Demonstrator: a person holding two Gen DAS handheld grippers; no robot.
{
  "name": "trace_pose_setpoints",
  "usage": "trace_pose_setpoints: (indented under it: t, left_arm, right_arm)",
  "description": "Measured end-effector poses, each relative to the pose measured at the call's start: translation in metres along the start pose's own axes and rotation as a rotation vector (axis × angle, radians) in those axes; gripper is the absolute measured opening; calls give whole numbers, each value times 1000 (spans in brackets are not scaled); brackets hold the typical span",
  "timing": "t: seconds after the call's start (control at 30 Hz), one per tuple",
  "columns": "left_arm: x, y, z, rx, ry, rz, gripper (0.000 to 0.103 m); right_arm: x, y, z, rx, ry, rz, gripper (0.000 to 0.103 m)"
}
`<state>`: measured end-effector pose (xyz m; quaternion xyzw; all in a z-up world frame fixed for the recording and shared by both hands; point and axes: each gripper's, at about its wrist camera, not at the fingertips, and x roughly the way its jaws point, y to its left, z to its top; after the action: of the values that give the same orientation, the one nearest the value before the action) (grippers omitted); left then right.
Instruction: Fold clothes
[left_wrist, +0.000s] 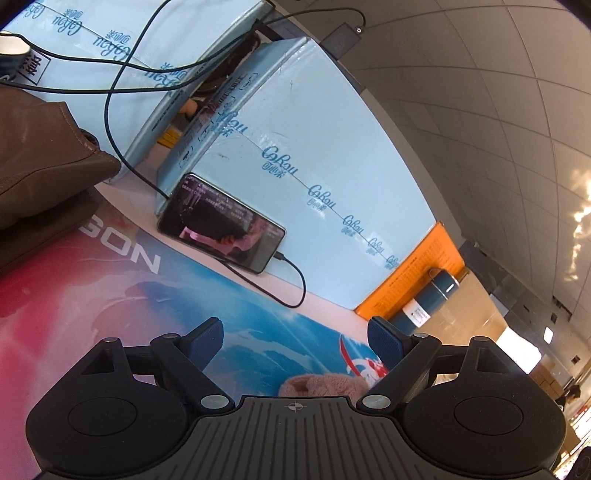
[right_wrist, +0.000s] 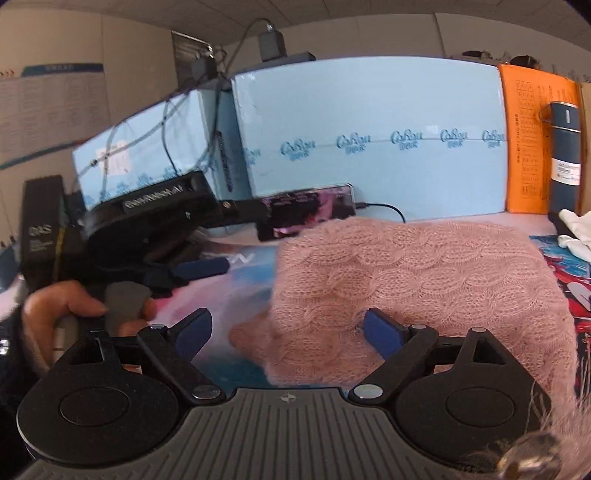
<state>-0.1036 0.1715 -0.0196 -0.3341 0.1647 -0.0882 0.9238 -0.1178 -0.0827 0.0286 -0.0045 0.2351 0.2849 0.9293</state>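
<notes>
A pink cable-knit sweater lies folded on the colourful desk mat, filling the middle and right of the right wrist view. My right gripper is open, its jaws wide apart just above the sweater's near left edge. My left gripper is open and empty, held tilted above the mat; only a small piece of the sweater shows below its jaws. The left gripper also shows in the right wrist view, held in a hand to the sweater's left.
Light blue boxes stand along the back. A phone with cable leans against one. An orange board and dark flask stand at the right. A brown garment lies at left; white cloth at right.
</notes>
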Motion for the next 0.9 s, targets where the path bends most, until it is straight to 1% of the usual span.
trace_pose_setpoints:
  t: [0.03, 0.1, 0.17, 0.23, 0.27, 0.3, 0.33, 0.37, 0.43, 0.53, 0.6, 0.67, 0.73, 0.83, 0.87, 0.9]
  left_arm:
    - [1, 0, -1, 4, 10, -1, 88]
    - [3, 0, -3, -3, 26, -11, 88]
    - [5, -1, -5, -2, 46, -17, 88]
    - [8, -3, -8, 13, 68, -19, 88]
    - [10, -4, -9, 21, 78, -20, 88]
    - [11, -6, -11, 33, 87, -22, 88]
    - [12, -7, -13, 48, 96, -24, 88]
    - [14, -9, -14, 60, 107, -26, 88]
    - [17, -11, -18, 77, 134, -29, 88]
    - [21, -13, -20, 89, 164, -47, 88]
    - [25, -15, -22, 93, 184, -72, 88]
    - [30, -18, -25, 99, 222, -116, 88]
    - [38, -24, -29, 119, 272, -147, 88]
    - [44, -33, -34, 173, 308, -133, 86]
    - [45, -34, -35, 175, 316, -121, 71]
    - [47, -33, -36, 172, 326, -109, 36]
  right_arm:
    - [4, -1, -2, 12, 6, -16, 89]
    - [9, -13, -5, 66, 5, 14, 88]
    - [8, -21, -5, 109, -5, 20, 78]
    - [7, -27, -6, 131, -15, -4, 45]
    - [6, -31, -7, 144, -20, -3, 36]
    - [5, -35, -8, 156, -25, -2, 33]
    - [3, -39, -8, 175, -35, 13, 23]
    - [0, -43, -8, 197, -45, 32, 19]
    - [-10, -52, -5, 243, -95, 44, 17]
    - [-31, -68, -1, 298, -185, 35, 17]
    - [-44, -79, 0, 330, -243, 56, 17]
    - [-54, -89, 1, 349, -296, 79, 17]
    - [-57, -97, 2, 375, -321, 78, 17]
    - [-57, -107, 3, 428, -330, 96, 17]
    - [-58, -109, 3, 442, -333, 105, 17]
    - [-58, -112, 3, 456, -336, 114, 17]
